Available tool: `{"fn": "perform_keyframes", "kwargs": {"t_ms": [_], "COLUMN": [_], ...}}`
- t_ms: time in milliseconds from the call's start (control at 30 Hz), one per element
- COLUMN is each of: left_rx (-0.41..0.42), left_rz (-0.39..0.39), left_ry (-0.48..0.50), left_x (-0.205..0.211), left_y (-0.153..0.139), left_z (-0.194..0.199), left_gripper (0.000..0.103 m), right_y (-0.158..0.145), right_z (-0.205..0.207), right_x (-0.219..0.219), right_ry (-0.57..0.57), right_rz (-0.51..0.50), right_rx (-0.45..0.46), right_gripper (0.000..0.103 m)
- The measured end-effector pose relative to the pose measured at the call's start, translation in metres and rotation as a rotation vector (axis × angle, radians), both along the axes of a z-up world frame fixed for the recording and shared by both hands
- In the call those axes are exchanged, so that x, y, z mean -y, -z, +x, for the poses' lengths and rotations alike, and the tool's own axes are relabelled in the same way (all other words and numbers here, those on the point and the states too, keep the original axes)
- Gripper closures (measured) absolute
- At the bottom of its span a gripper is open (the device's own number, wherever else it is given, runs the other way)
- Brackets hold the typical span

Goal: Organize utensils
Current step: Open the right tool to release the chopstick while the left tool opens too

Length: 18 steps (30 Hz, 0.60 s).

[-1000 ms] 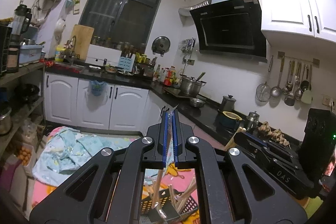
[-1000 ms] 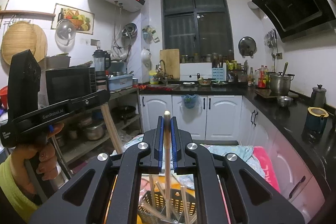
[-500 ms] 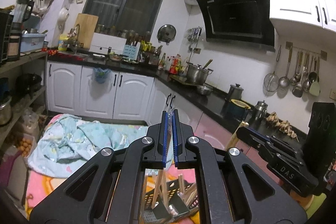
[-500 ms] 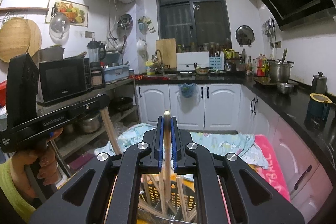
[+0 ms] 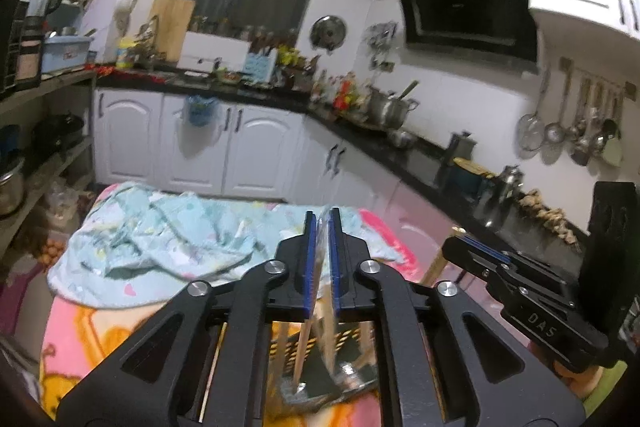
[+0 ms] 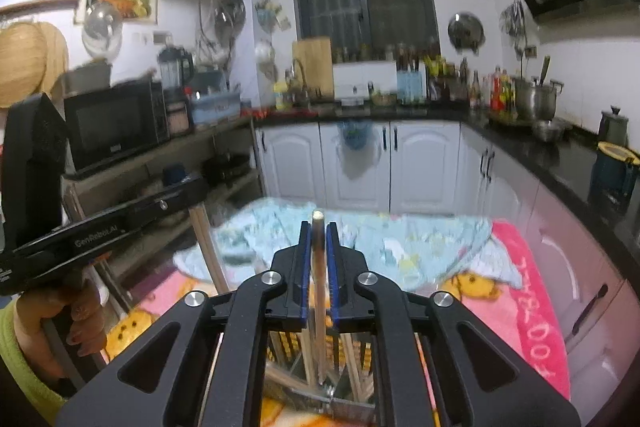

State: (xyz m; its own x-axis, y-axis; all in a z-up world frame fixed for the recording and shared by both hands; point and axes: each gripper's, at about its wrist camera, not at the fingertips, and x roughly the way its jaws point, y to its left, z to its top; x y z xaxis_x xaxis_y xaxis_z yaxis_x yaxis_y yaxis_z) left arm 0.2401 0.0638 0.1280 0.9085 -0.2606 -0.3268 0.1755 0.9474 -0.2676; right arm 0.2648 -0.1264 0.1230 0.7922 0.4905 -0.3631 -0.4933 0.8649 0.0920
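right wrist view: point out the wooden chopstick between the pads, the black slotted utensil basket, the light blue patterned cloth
wooden chopstick (image 6: 319, 267), right wrist view, upper shaft between the blue pads
black slotted utensil basket (image 6: 362, 351), right wrist view, slotted back wall
light blue patterned cloth (image 6: 416, 247), right wrist view, crumpled middle

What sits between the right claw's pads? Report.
A pale wooden chopstick, upright, in the right wrist view; the right claw has just been opening.
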Motion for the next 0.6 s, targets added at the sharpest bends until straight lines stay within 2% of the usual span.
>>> {"fn": "perform_keyframes", "kwargs": {"t_ms": [33, 67, 133, 167, 233, 267, 300, 600], "left_rx": [-0.011, -0.017, -0.016, -0.019, -0.031, -0.032, -0.034, -0.046], "left_rz": [-0.003, -0.012, -0.018, -0.014, -0.03, -0.034, -0.028, -0.008], "left_ry": [-0.013, -0.017, -0.024, -0.038, -0.058, -0.064, -0.076, -0.125], "left_x": [-0.002, -0.003, -0.007, -0.009, -0.016, -0.018, -0.019, -0.018], "left_y": [0.002, 0.003, 0.004, 0.004, 0.004, 0.003, 0.002, -0.009], "left_z": [0.0, -0.001, -0.005, -0.007, -0.012, -0.014, -0.017, -0.044], "left_gripper": [0.066, 0.053, 0.053, 0.048, 0.034, 0.02, 0.012, 0.011], "right_y": [0.002, 0.004, 0.008, 0.009, 0.011, 0.011, 0.011, -0.001], "right_z": [0.001, 0.0, -0.002, -0.004, -0.009, -0.011, -0.014, -0.047], "right_x": [0.001, 0.001, 0.005, 0.007, 0.01, 0.012, 0.014, 0.034], "right_ry": [0.009, 0.01, 0.017, 0.022, 0.031, 0.035, 0.038, 0.079], "right_rz": [0.0, 0.006, 0.022, 0.022, 0.018, 0.017, 0.013, -0.006], "right_rx": [-0.01, -0.017, -0.026, -0.027, -0.026, -0.022, -0.019, 0.066], "right_gripper": [0.07, 0.062, 0.06, 0.059, 0.054, 0.051, 0.049, 0.022]}}
